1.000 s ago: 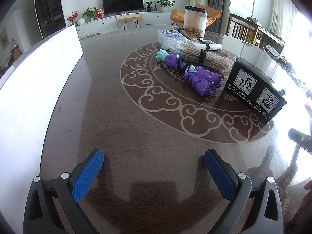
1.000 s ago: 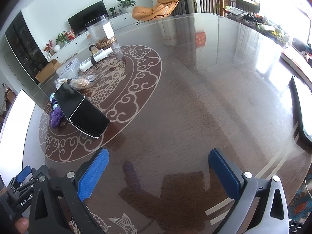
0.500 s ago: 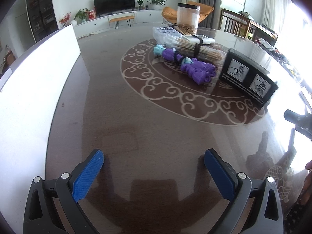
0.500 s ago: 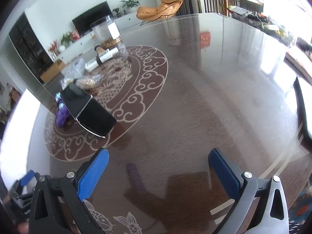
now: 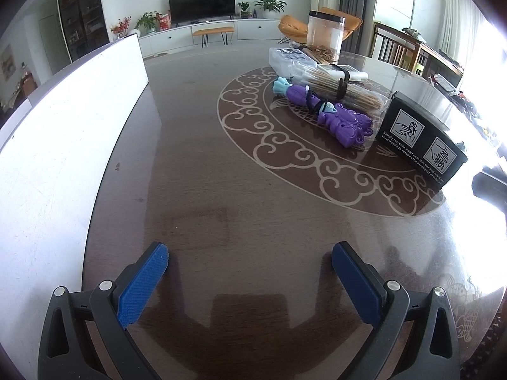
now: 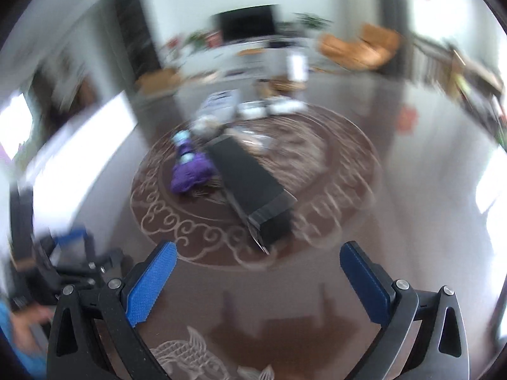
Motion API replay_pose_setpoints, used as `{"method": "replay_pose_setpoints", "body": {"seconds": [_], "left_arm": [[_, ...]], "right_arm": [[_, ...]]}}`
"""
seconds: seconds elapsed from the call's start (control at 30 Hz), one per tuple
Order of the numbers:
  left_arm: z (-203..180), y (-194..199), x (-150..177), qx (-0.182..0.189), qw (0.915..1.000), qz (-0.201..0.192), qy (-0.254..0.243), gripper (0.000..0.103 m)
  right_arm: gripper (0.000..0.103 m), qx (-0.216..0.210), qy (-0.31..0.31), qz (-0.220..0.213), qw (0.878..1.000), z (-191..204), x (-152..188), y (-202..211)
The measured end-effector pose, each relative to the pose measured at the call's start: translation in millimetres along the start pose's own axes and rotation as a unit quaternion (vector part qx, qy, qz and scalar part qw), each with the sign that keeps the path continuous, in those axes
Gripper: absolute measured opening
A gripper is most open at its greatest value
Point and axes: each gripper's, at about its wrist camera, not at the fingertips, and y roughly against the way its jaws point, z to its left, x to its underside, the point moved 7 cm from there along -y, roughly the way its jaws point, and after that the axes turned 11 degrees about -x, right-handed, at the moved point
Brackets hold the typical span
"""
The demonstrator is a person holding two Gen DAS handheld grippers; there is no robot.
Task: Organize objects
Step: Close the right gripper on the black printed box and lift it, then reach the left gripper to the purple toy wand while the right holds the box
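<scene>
- Left gripper (image 5: 250, 266), in its own view, is spread wide with nothing between the blue pads (image 5: 142, 285); it hangs low over bare dark table (image 5: 196, 164), well short of the cluster of things.
- Ahead and to the right on the round pattern lies the black box (image 5: 418, 145), long and printed with white hand-washing pictures. I judge it stiff and light, probably card, with smooth faces that could slip; the short width across its long sides looks like the best place to pinch.
- Just beside the box is a purple toy (image 5: 342, 120), knobbly and likely hard plastic, easy to grip at its narrow middle. Behind it sits a bundle of sticks (image 5: 345, 90) in a clear wrapper, banded in black: light, but the wrapper would crackle and slide.
- Farther back stand a clear jar (image 5: 324, 39) with a dark lid and a flat clear case (image 5: 290, 60). The jar looks breakable and tall enough to tip.
- A white board (image 5: 63, 133) runs along the table's left edge; nothing lies between my pads and the toy.
- Right gripper (image 6: 258, 269), in its blurred view, is likewise spread wide and holds nothing.
- The black box (image 6: 250, 183) points its near end towards me, close ahead; the purple toy (image 6: 190, 171) lies just left of it, touching or nearly so, which I cannot settle through the blur.
- The left gripper (image 6: 76, 253) shows at the lower left, with part of a hand (image 6: 28, 326) beneath it, clear of my path to the box.
</scene>
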Motion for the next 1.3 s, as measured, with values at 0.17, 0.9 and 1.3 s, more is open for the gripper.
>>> {"method": "replay_pose_setpoints", "body": {"seconds": [0.17, 0.9, 1.3], "left_arm": [[-0.1, 0.2, 0.2, 0.000, 1.0000, 0.000, 0.000, 0.103], [0.0, 0.1, 0.3, 0.000, 1.0000, 0.000, 0.000, 0.103], [-0.5, 0.1, 0.5, 0.000, 1.0000, 0.000, 0.000, 0.103]], "right_arm": [[0.103, -0.008, 0.072, 0.048, 0.996, 5.1, -25.6, -37.3], [0.094, -0.098, -0.197, -0.002, 0.975, -75.4, 27.9, 31.3], [0.095, 0.093, -0.061, 0.039, 0.993, -48.2, 39.9, -17.0]]}}
